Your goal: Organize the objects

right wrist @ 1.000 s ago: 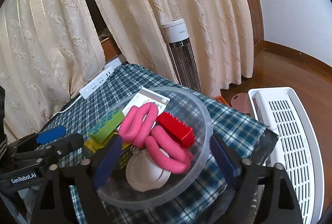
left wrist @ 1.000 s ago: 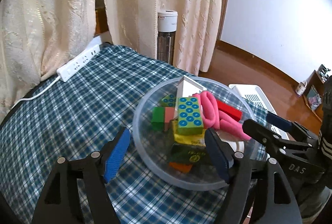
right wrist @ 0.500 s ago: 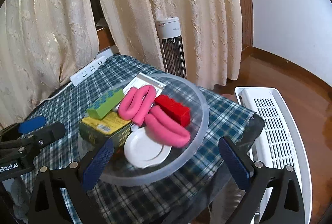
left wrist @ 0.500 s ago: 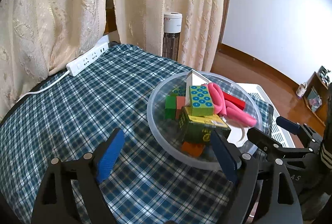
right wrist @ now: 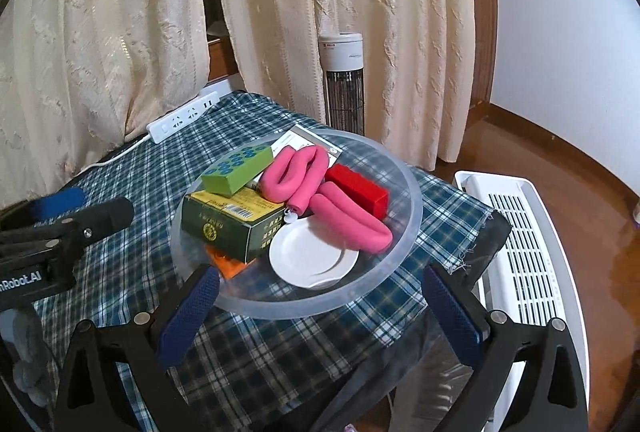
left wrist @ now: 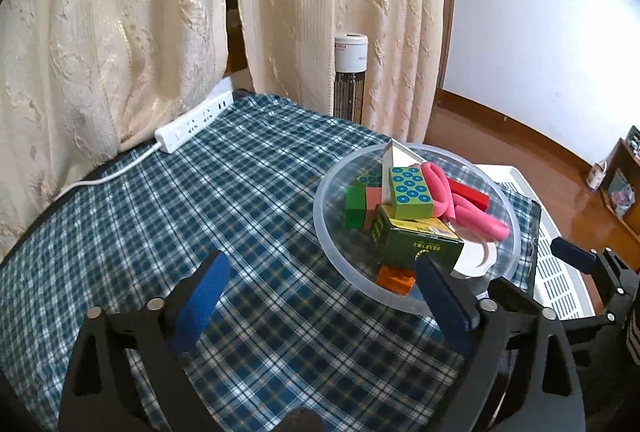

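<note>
A: Through the left wrist camera we see our left gripper (left wrist: 320, 300) low over the blue plaid tablecloth (left wrist: 168, 216). Its jaws are opening, nearly at full spread, with nothing between them. The clear plastic bowl (left wrist: 332, 228) sits ahead and to the right, holding the sorted things.

B: How should we finish here?

A: We judge the bowl is set down, so we draw away level and keep the right-hand pad clear of the rim. Counted from this side: one green dotted block (left wrist: 412, 188), one dark green box (left wrist: 416, 244), one orange brick (left wrist: 394, 278), one red brick (left wrist: 470, 194), one green-and-pink block (left wrist: 360, 204). A white power strip (left wrist: 192, 122) lies by the curtain.

B: And the other camera?

A: In the right wrist view our right gripper (right wrist: 320, 316) stands wide and empty, its pads just outside the bowl's near rim (right wrist: 304, 308). We count two pink foam loops (right wrist: 296, 174), one white saucer (right wrist: 312, 260), one white card (right wrist: 296, 142) under the pile. The bowl sits near the table's right edge, so we would back off gently. A white rack (right wrist: 524, 264) stands on the floor beyond.
</note>
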A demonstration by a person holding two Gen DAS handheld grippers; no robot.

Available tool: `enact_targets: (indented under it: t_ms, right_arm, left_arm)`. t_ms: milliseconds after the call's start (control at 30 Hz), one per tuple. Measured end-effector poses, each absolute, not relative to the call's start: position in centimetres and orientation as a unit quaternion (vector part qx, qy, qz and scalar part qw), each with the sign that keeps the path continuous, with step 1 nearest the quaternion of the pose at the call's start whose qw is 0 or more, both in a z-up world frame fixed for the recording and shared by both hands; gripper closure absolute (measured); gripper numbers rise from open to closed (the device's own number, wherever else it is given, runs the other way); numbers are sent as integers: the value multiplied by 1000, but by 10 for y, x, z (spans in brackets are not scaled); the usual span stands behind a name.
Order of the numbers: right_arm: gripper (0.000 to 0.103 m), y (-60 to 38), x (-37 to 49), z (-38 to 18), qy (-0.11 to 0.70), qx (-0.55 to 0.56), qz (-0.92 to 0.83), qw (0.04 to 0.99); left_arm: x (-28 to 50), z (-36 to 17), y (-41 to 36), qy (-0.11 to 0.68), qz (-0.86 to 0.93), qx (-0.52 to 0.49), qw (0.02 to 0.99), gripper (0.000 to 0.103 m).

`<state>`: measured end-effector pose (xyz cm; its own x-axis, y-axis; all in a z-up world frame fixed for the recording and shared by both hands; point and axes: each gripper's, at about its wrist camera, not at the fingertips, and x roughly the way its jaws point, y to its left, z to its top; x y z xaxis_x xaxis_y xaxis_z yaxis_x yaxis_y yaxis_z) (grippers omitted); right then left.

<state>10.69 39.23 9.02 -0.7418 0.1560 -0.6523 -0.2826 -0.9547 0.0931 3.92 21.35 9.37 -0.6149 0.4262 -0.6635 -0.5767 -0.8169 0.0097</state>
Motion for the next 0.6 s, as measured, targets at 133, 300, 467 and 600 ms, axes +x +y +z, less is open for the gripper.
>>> enact_targets:
  t_ms: [133, 300, 467, 600]
  right_arm:
    - [0, 391, 108, 91, 93, -338, 929, 119]
    - [0, 392, 109, 91, 91, -339, 929, 121]
    - [0, 393, 109, 89, 91, -343, 927, 123]
    - [0, 394, 108, 87, 91, -345, 926, 124]
  left_arm:
    - [42, 93, 214, 118, 889, -340, 282, 6]
    - [41, 88, 216, 116, 885, -351, 285, 6]
    - [41, 86, 219, 126, 884, -354, 277, 6]
    - [41, 84, 220, 125, 880, -359, 285, 6]
